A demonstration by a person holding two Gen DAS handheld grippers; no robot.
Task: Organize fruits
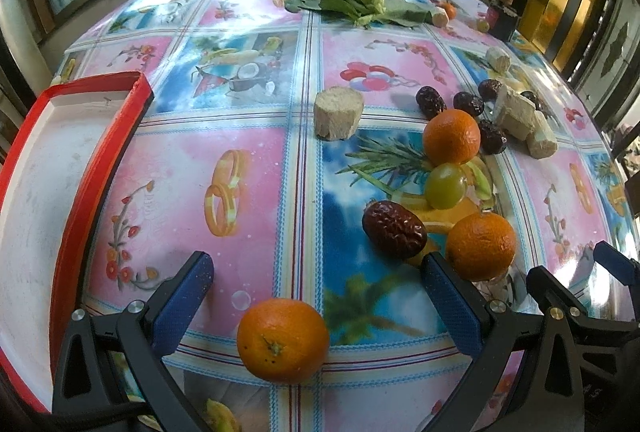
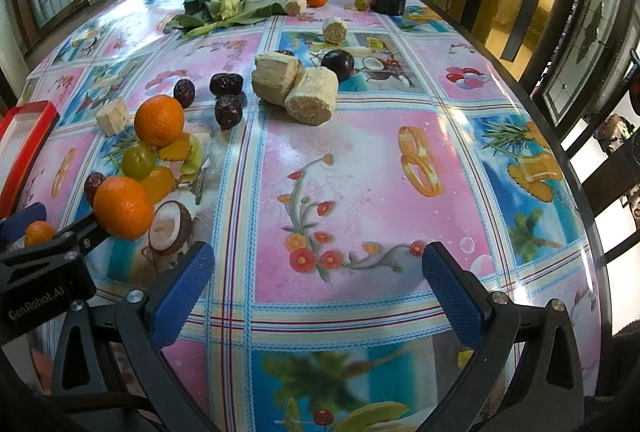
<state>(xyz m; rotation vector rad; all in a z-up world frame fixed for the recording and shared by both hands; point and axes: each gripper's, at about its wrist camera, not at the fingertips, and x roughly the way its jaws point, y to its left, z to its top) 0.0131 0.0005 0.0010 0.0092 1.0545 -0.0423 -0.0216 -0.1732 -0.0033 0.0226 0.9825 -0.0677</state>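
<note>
the left gripper (image 1: 318, 296) and right gripper (image 2: 318, 288) are both wide apart, with an orange (image 1: 283, 339) low in the frame between the left one's fingers.

Orange tangerine (image 1: 283, 339), red-rimmed white tray (image 1: 100, 168)

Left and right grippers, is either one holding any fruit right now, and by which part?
Nothing is held. The left gripper is open around an orange without touching it; the right gripper is open over bare tablecloth.

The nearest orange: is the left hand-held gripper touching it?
Apart. The left wrist view shows the orange lying between the open left hand-held gripper fingers, tablecloth visible either side.
</note>
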